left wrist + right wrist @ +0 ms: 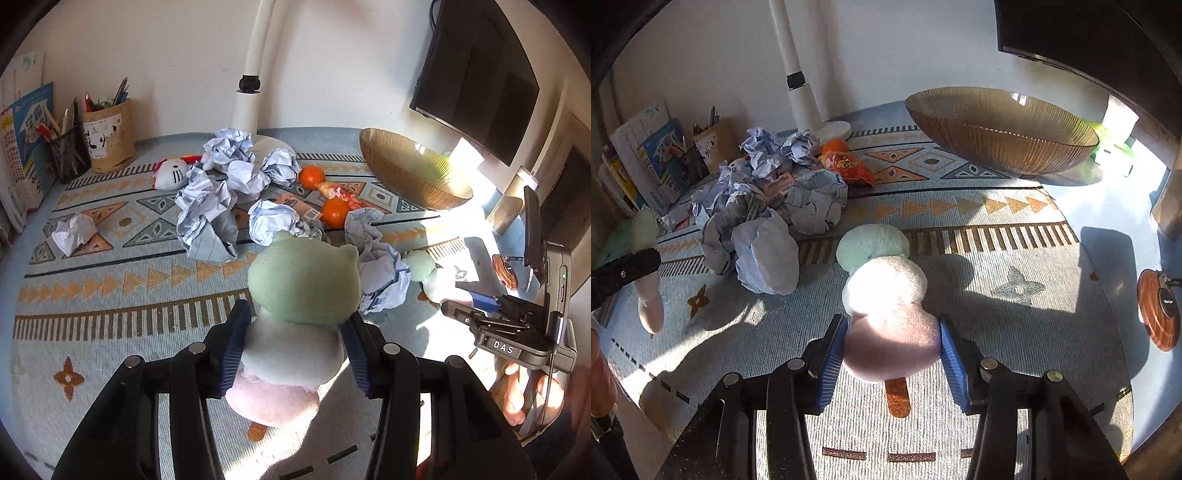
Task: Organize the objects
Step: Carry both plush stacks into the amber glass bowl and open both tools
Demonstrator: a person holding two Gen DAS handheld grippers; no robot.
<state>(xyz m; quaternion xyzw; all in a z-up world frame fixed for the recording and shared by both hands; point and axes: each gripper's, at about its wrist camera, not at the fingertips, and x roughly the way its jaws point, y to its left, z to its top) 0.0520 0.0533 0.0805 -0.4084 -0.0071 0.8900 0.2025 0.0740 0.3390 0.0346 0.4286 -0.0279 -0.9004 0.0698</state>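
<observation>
My left gripper [295, 328] is shut on a plush ice-cream toy [299, 295] with green, white and pink scoops, held above the patterned mat. My right gripper [892, 332] has its blue pads against the pink scoop of a second, similar plush ice-cream toy [886, 295] that lies on the mat [997, 295]. Crumpled paper balls [221, 192] lie in a heap mid-mat, also in the right wrist view [764, 221]. Two oranges [334, 212] and a snack packet [846, 166] lie by the heap. A white cat plush [171, 173] lies at the heap's left.
A large amber glass bowl [1001, 129] stands at the back right, also in the left wrist view [413, 170]. Pen holders [107, 133] and books [26, 147] stand at the back left. A white lamp post [255, 74] rises behind the heap. A dark monitor [480, 74] hangs at right.
</observation>
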